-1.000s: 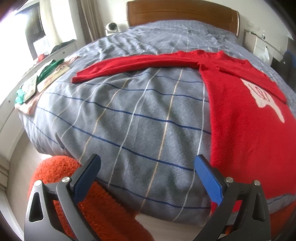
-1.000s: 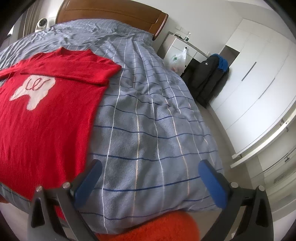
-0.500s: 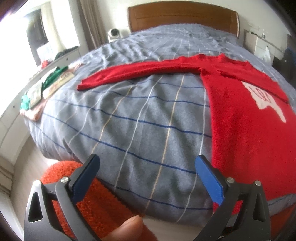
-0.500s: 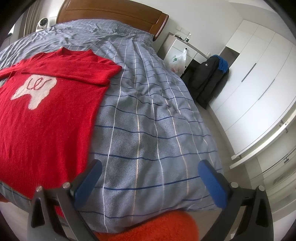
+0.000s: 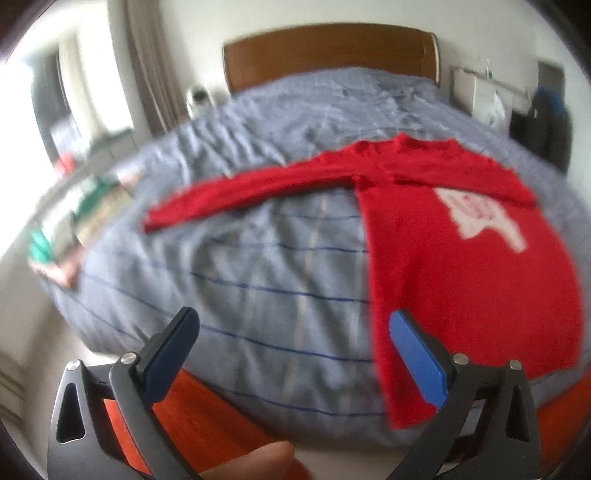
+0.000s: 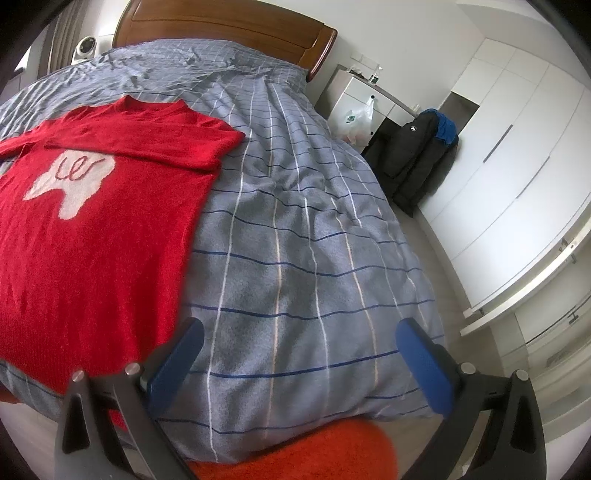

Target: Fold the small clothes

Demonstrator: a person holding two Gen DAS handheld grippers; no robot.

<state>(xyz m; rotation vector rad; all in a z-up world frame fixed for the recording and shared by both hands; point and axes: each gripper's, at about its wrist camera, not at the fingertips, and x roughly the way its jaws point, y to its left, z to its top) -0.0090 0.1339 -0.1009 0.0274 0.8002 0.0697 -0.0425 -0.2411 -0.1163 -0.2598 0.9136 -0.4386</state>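
Observation:
A red sweater (image 5: pixel 461 266) with a white patch lies flat on the grey checked bed (image 5: pixel 266 258). Its left sleeve (image 5: pixel 251 192) stretches out to the left; its right sleeve (image 6: pixel 155 144) is folded across the chest. The sweater also shows in the right wrist view (image 6: pixel 85 240). My left gripper (image 5: pixel 291 343) is open and empty, held off the bed's foot edge near the sweater's lower left hem. My right gripper (image 6: pixel 299 354) is open and empty above the foot edge, to the right of the sweater. The left wrist view is blurred.
An orange fluffy rug (image 6: pixel 306 450) lies on the floor under both grippers. Folded clothes (image 5: pixel 74 225) sit at the bed's left edge. A wooden headboard (image 6: pixel 221 26) is at the far end. A nightstand (image 6: pixel 362 99), dark jacket (image 6: pixel 417 155) and white wardrobe (image 6: pixel 517 166) stand right.
My left gripper has swung right and back from the bed, so the sweater sits more central and its hem is near the right finger. The right gripper has barely moved.

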